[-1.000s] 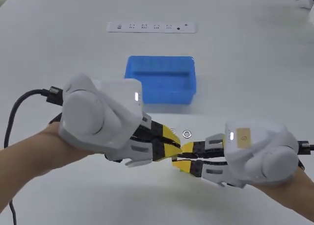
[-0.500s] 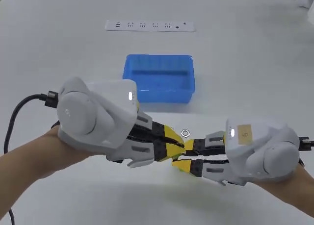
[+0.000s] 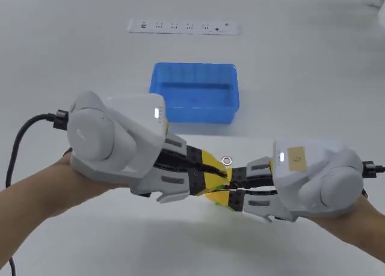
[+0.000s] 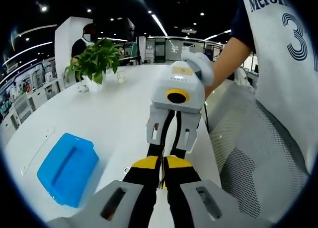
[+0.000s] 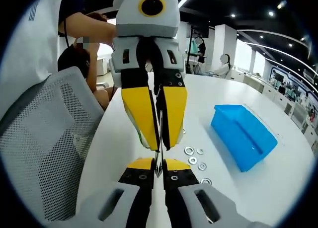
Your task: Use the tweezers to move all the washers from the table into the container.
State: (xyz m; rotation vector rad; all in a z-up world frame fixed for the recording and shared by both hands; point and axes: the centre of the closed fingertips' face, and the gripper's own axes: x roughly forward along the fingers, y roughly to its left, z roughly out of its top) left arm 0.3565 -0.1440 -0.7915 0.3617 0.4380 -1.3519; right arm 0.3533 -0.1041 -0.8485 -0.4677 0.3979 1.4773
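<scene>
I saw the left gripper (image 3: 221, 175) and right gripper (image 3: 220, 195) meeting tip to tip, each pair of jaws pressed together on a thin metal strip, apparently the tweezers (image 5: 158, 169). Several washers (image 5: 193, 160) lay on the table (image 3: 301, 77). The blue container (image 3: 195, 110) looked empty, so I judged that no washers had been moved.

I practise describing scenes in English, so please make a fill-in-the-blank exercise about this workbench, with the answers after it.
1. The container is ___ in colour.
2. The washers lie on the ___, outside the container.
3. The left gripper and the right gripper have ___ jaw tips.
4. Both grippers are shut on the thin metal ___.
Missing words: blue; table; yellow; tweezers.
</scene>
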